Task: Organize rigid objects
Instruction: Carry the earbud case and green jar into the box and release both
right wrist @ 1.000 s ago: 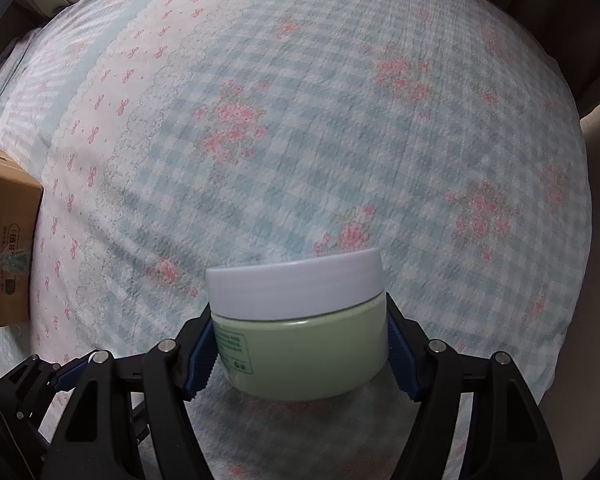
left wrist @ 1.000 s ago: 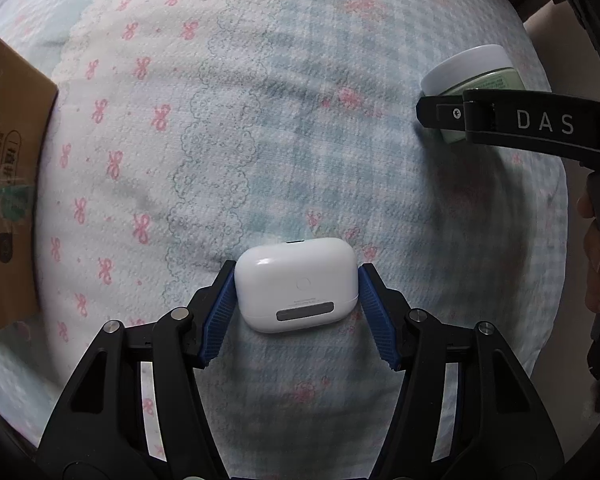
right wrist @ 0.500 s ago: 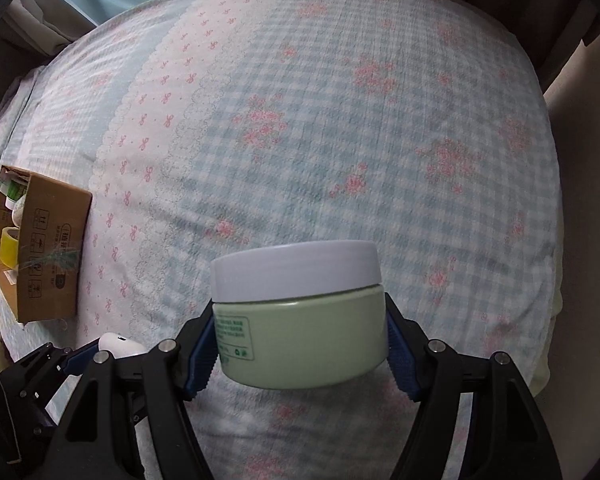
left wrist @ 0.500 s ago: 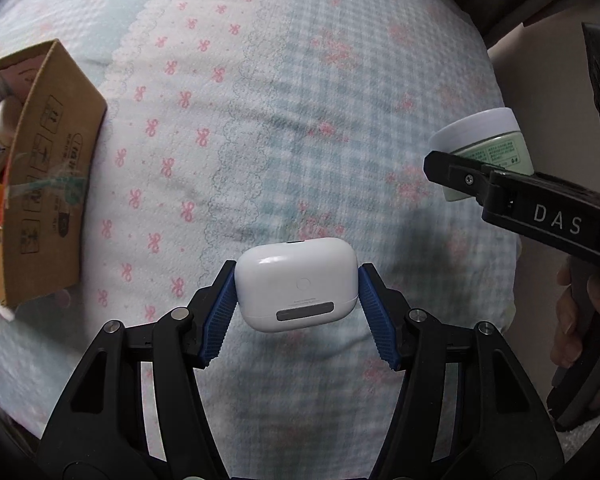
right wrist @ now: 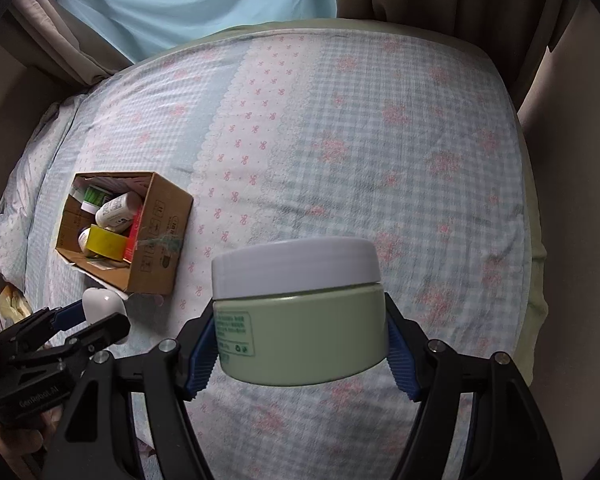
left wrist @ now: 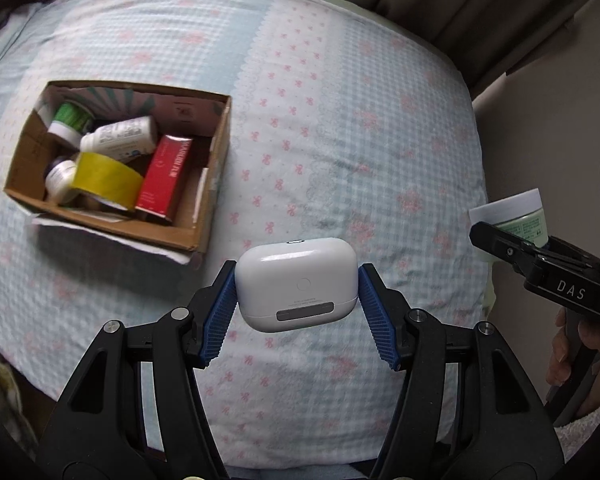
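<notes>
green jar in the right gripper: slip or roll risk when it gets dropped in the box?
The green jar looks rigid, with smooth, glossy walls, and the right gripper pinches only its curved sides, so it may slip or twist. Squat and wide, it should stand stably upright, but could roll if it lands sideways in the cluttered cardboard box.

A white earbud case [left wrist: 296,284] and a pale green, white-lidded jar [right wrist: 300,312] are hanging upright above the bed, beside an open cardboard box [left wrist: 204,216].
</notes>
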`<state>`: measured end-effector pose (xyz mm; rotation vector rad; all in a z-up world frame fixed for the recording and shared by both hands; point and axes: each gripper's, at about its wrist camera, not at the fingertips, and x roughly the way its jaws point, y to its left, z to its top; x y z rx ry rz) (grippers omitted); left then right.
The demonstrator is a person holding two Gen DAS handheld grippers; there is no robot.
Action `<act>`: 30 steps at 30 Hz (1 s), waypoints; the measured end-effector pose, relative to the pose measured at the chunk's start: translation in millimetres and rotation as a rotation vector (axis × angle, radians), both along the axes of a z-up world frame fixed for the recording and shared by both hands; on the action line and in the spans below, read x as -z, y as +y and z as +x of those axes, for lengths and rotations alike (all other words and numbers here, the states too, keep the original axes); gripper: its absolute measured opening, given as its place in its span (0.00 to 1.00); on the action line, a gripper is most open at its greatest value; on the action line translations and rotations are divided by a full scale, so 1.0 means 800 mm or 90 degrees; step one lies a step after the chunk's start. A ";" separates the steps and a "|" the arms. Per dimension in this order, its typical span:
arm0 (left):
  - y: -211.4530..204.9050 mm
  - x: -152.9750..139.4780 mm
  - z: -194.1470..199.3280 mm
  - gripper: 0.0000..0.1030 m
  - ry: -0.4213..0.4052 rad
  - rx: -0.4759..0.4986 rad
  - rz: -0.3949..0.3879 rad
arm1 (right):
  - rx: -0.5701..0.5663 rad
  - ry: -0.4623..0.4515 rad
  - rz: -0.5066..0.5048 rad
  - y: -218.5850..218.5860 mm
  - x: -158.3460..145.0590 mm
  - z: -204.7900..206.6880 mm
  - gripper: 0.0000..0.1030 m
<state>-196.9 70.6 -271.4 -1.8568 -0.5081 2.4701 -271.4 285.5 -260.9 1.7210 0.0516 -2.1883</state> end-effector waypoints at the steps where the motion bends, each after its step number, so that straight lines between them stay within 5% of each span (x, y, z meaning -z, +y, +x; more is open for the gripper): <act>1: -0.014 -0.006 0.006 0.55 0.003 -0.010 -0.004 | -0.007 0.000 -0.001 -0.006 -0.005 0.008 0.65; 11: -0.152 -0.053 0.039 0.55 0.035 -0.074 -0.028 | -0.037 0.009 -0.024 -0.089 -0.031 0.066 0.65; 18: -0.226 -0.075 0.029 0.55 0.056 -0.042 -0.032 | -0.030 0.027 -0.022 -0.159 -0.063 0.086 0.65; 30: -0.366 -0.033 -0.035 0.55 0.038 0.037 -0.043 | 0.036 0.015 0.009 -0.295 -0.054 0.080 0.65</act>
